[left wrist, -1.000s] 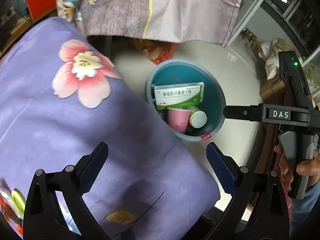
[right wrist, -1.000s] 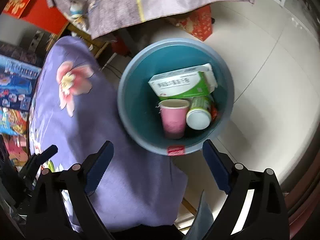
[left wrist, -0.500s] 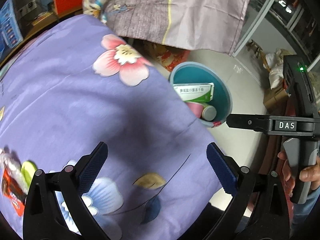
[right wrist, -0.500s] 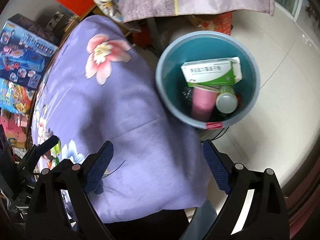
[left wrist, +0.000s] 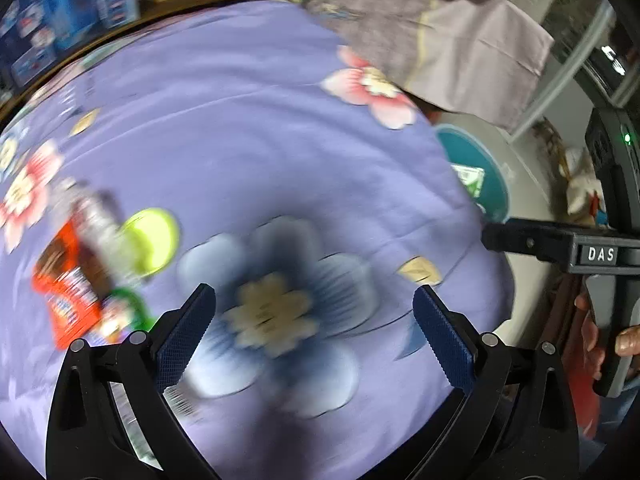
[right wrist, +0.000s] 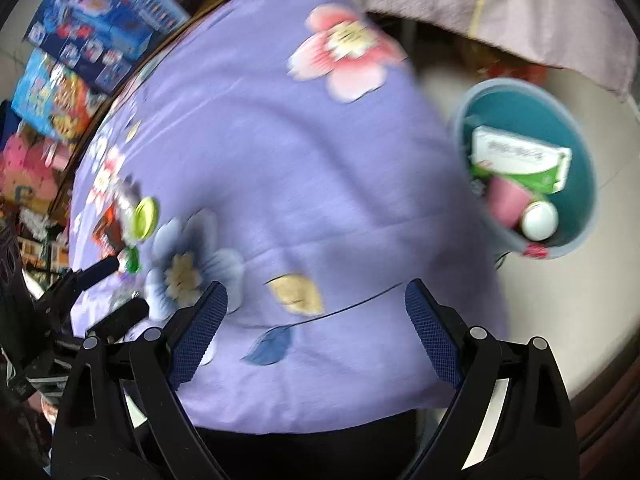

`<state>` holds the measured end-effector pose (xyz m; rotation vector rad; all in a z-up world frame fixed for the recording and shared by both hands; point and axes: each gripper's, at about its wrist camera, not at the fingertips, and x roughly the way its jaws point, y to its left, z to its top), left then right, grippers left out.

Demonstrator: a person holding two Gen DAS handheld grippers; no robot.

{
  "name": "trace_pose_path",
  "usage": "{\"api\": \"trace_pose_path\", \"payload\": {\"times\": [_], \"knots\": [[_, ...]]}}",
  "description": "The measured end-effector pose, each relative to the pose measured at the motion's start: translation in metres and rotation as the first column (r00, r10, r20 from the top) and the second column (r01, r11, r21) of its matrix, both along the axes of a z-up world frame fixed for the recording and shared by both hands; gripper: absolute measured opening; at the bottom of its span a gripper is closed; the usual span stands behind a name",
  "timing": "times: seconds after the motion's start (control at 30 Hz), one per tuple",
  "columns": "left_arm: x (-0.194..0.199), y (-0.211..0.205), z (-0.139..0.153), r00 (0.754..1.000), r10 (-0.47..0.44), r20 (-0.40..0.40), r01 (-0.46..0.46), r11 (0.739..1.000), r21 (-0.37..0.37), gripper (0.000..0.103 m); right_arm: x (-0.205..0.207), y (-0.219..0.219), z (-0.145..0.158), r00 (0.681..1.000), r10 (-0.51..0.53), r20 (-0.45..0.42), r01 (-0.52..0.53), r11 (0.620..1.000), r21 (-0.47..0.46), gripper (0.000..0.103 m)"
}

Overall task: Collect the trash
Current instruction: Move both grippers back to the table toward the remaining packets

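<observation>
A: Status on both tools?

B: Left gripper (left wrist: pixel 312 332) is hanging over the purple flowered cloth (left wrist: pixel 260 128), jaws spread wide, nothing between them. Right gripper (right wrist: pixel 314 330) same: spread, empty.

A: Where's the trash?

B: Pile is sitting up and to the left of the left gripper's left finger, near it but not touching: an orange-red wrapper (left wrist: pixel 64 284), a yellow-green lid (left wrist: pixel 154 238), something silvery behind them. Frame is smeared, so I can't tell whether that one is foil or a crumpled bag.

A: And the bin?

B: Teal bin (right wrist: pixel 576 128) is standing on the floor up and to the right of the right gripper, past the cloth's edge. Already holding a green-white box (right wrist: pixel 520 160), a pink cup (right wrist: pixel 506 200) and a white-capped can (right wrist: pixel 540 218).

A: Advice for the grab?

B: I'd go with the left, since it's nearer. Keep the jaws wide and drop with one finger on each side of the wrapper. It's lying flat, so pinch an edge without bunching the cloth underneath.
</observation>
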<state>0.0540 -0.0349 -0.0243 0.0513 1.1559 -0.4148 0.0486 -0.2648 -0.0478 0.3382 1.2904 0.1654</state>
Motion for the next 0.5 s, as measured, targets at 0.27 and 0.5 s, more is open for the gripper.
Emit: {"api": "trace_pose_path", "payload": {"times": [0.27, 0.5], "knots": [[-0.018, 0.079, 0.006, 0.99, 0.142, 0.01, -0.142, 0.989, 0.036, 0.099, -0.008, 0.07, -0.006, 0.991, 0.12, -0.062, -0.118, 0.992, 0.044, 0.087], [-0.056, 0.139, 0.004, 0.973, 0.231, 0.01, -0.231, 0.972, 0.045, 0.099, -0.014, 0.126, -0.006, 0.975, 0.198, -0.1, -0.191, 0.979, 0.073, 0.087]]}}
